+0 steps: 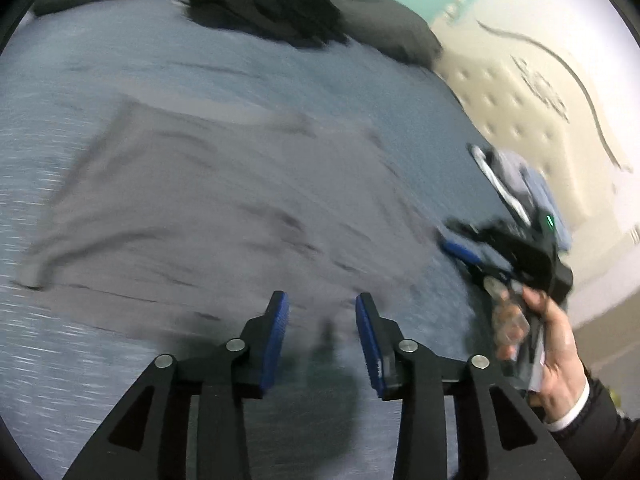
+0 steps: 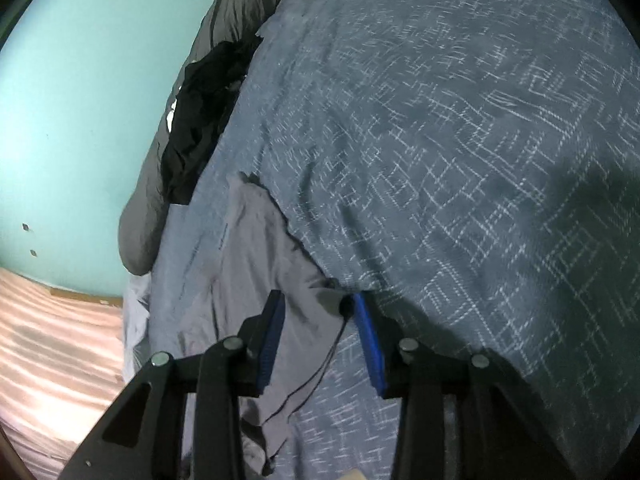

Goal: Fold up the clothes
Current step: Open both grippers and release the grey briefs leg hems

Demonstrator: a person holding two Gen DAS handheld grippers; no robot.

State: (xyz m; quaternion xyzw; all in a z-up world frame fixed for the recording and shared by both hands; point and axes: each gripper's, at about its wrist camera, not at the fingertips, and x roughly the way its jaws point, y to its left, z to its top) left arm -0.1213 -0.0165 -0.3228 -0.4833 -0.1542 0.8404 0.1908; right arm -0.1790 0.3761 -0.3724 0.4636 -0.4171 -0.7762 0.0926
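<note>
**Grey top on the bed, both grippers open**

Blue pads of the left gripper (image 1: 322,340) stand wide apart and hold nothing. Beyond lies the grey garment (image 1: 224,216), spread flat on the blue bedspread (image 1: 280,80), its long way running side to side. Right gripper (image 2: 320,340) gapes over its edge, near a thin cord (image 2: 320,368). Snagging that cord could drag the cloth crooked. Far off sits a dark clothes pile (image 1: 264,8).

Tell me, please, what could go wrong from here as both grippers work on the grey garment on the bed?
1. The thin black cord lying between the right gripper's open jaws could be pinched instead of the grey garment.
2. The left gripper is open above the garment's near edge and might also grab the patterned bedspread.
3. Motion blur suggests fast movement, which could rumple the fabric.
</note>
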